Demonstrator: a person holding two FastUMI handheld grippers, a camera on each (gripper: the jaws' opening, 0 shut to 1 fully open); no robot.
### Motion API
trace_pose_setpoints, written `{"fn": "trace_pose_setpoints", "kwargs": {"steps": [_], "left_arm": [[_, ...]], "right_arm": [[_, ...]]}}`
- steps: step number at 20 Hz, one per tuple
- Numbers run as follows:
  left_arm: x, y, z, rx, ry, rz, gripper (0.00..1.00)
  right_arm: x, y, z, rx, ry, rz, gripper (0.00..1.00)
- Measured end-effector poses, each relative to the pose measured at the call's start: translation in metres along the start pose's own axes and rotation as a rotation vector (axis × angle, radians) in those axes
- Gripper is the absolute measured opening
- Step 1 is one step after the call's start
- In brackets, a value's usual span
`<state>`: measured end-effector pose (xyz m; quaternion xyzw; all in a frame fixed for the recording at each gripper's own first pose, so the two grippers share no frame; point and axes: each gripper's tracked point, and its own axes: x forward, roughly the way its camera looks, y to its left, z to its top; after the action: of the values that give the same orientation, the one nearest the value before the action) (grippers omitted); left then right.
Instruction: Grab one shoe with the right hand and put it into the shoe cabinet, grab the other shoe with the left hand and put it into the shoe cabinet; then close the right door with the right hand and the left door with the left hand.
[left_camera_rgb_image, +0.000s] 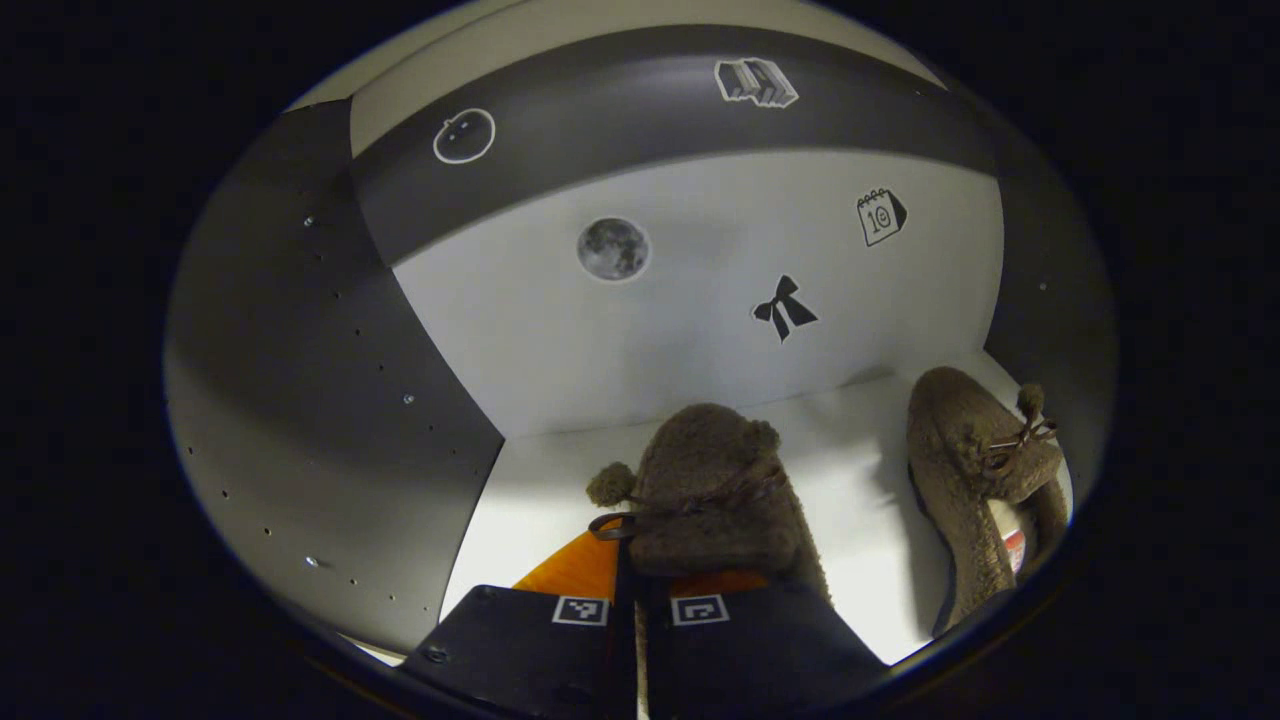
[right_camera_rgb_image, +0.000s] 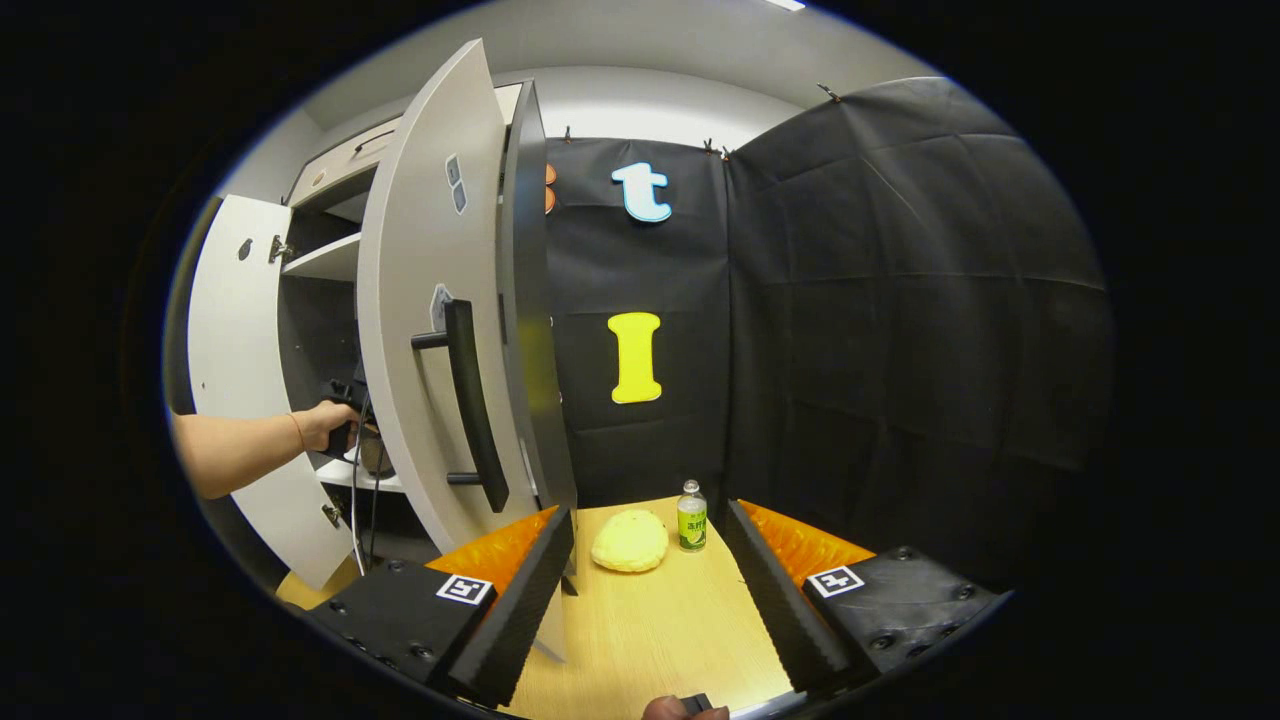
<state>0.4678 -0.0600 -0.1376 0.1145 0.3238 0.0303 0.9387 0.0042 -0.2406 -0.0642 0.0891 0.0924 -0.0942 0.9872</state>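
My left gripper (left_camera_rgb_image: 637, 615) inside shoe cabinet (left_camera_rgb_image: 700, 290), fingers pressed together, pinching heel of left shoe (left_camera_rgb_image: 712, 490). Shoe on shelf, long axis running straight away from my fingers, toe toward back wall. Other shoe (left_camera_rgb_image: 965, 480) already on shelf, right, near side wall. My right gripper (right_camera_rgb_image: 648, 590) spread wide, empty, over table (right_camera_rgb_image: 650, 620); right door (right_camera_rgb_image: 430, 330) near left of it, handle (right_camera_rgb_image: 470, 400) upright. Next judged: release, back out.

Both fuzzy shoes, one (left_camera_rgb_image: 715, 490) in front and one (left_camera_rgb_image: 975, 480) to its right, are tan-brown with darker brown laces, lying on the white shelf (left_camera_rgb_image: 860, 470) before a white back panel (left_camera_rgb_image: 700, 310) dotted with black-and-white stickers. The cabinet's right door (right_camera_rgb_image: 425, 300) is pale grey with a black handle (right_camera_rgb_image: 470, 400). On the light wooden counter (right_camera_rgb_image: 650, 620) sit a yellow lump (right_camera_rgb_image: 630, 540) and a clear bottle (right_camera_rgb_image: 691, 515) with a green label.
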Motion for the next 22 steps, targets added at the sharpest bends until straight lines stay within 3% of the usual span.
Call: {"fn": "trace_pose_setpoints", "kwargs": {"steps": [2, 3, 6, 9, 10, 12, 14, 16, 17, 22], "left_arm": [[-0.002, 0.003, -0.001, 0.004, 0.002, 0.003, 0.18], [-0.005, 0.004, 0.000, 0.014, 0.001, 0.007, 0.14], [-0.019, 0.008, -0.002, 0.038, -0.008, 0.020, 0.41], [-0.041, 0.012, 0.005, 0.023, -0.084, 0.018, 0.55], [-0.054, 0.011, 0.010, 0.006, -0.129, 0.008, 0.66], [-0.077, 0.011, 0.014, -0.012, -0.201, -0.010, 1.00], [-0.103, 0.011, 0.015, -0.038, -0.258, -0.027, 0.96], [-0.134, 0.010, 0.015, -0.069, -0.319, -0.050, 1.00], [-0.150, 0.009, 0.015, -0.079, -0.351, -0.058, 0.96], [-0.235, 0.005, -0.001, -0.111, -0.478, -0.095, 0.96]], "right_arm": [[-0.001, 0.001, 0.001, -0.002, -0.004, 0.000, 0.98], [-0.001, 0.001, 0.002, -0.001, -0.004, -0.001, 0.98], [-0.001, 0.005, 0.002, 0.019, -0.003, 0.004, 0.98], [0.000, 0.007, 0.004, 0.029, -0.001, 0.011, 0.98], [0.000, 0.008, 0.005, 0.033, -0.003, 0.013, 0.98], [0.001, 0.009, 0.008, 0.042, -0.008, 0.015, 0.98], [0.002, 0.011, 0.012, 0.049, -0.015, 0.028, 1.00], [0.004, 0.012, 0.019, 0.044, -0.030, 0.038, 0.98], [0.005, 0.012, 0.022, 0.040, -0.037, 0.041, 0.98], [0.018, 0.020, 0.041, 0.030, -0.078, 0.053, 0.98]]}}
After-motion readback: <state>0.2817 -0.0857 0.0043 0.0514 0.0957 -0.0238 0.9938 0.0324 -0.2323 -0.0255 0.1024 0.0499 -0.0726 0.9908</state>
